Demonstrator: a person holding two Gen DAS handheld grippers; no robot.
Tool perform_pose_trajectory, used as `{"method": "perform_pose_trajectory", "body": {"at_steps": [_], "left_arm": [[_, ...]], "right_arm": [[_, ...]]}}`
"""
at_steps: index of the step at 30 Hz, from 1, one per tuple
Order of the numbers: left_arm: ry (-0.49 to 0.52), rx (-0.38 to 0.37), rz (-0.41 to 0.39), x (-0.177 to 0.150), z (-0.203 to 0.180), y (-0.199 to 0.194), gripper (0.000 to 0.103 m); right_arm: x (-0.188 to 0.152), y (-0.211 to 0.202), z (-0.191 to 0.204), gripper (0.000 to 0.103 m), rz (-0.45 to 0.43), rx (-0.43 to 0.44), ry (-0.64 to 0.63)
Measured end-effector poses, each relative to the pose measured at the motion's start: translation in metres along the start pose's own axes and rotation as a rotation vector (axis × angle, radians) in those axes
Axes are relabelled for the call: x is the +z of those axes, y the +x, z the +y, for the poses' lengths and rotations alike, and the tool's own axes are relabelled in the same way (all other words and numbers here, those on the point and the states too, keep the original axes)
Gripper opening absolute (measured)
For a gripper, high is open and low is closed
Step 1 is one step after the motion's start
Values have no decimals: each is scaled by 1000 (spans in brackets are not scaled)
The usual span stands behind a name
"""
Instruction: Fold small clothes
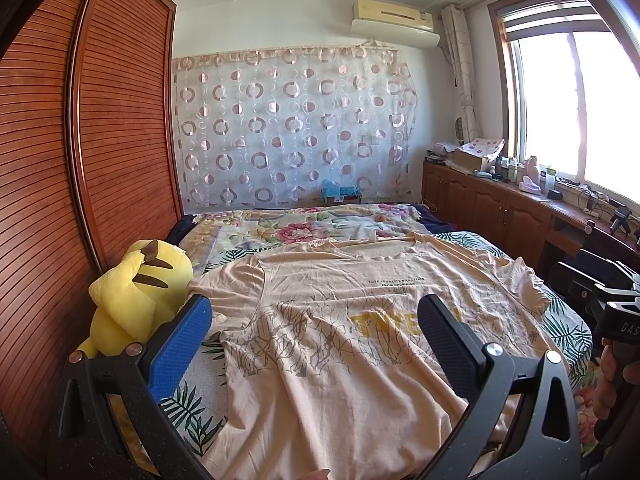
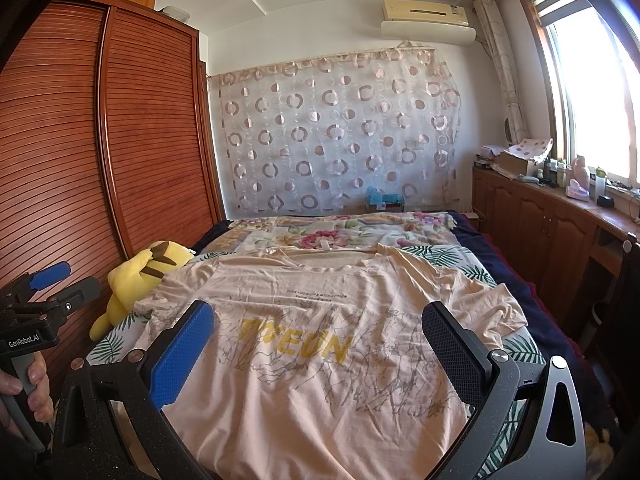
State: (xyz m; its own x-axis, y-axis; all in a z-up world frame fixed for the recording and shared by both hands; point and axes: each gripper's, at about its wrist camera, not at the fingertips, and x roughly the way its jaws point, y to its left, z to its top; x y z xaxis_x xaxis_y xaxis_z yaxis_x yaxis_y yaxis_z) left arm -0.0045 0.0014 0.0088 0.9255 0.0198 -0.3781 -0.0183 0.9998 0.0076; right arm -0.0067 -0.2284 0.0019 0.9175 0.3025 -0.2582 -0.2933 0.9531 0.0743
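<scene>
Left wrist view: the left gripper (image 1: 316,320) hung spread wide, empty, above the shirt (image 1: 344,320) lying flat on the bed (image 1: 568,328). Right wrist view: the right gripper (image 2: 318,328) likewise gaped over it, beside a plush (image 2: 136,276).

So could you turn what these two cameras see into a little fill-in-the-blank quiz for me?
1. The peach T-shirt lies spread flat on the ____.
2. The big letters printed on the shirt are ____ in colour.
3. The yellow plush toy sits between the shirt and the wooden ____.
4. The jaws of the left gripper and the right gripper are both ____, holding nothing.

Missing words: bed; yellow; wardrobe; open
</scene>
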Motion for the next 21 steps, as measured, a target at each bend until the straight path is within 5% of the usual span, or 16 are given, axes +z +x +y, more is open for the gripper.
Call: {"method": "perform_pose_trajectory", "body": {"at_steps": [14,21], "left_arm": [[-1,-1,4,0,-1,1,103],[-21,31,83,-5,11,25,103]], "right_arm": [[-1,0,1,103,7,6,-1],[-6,22,4,103,72,44,-3]]}}
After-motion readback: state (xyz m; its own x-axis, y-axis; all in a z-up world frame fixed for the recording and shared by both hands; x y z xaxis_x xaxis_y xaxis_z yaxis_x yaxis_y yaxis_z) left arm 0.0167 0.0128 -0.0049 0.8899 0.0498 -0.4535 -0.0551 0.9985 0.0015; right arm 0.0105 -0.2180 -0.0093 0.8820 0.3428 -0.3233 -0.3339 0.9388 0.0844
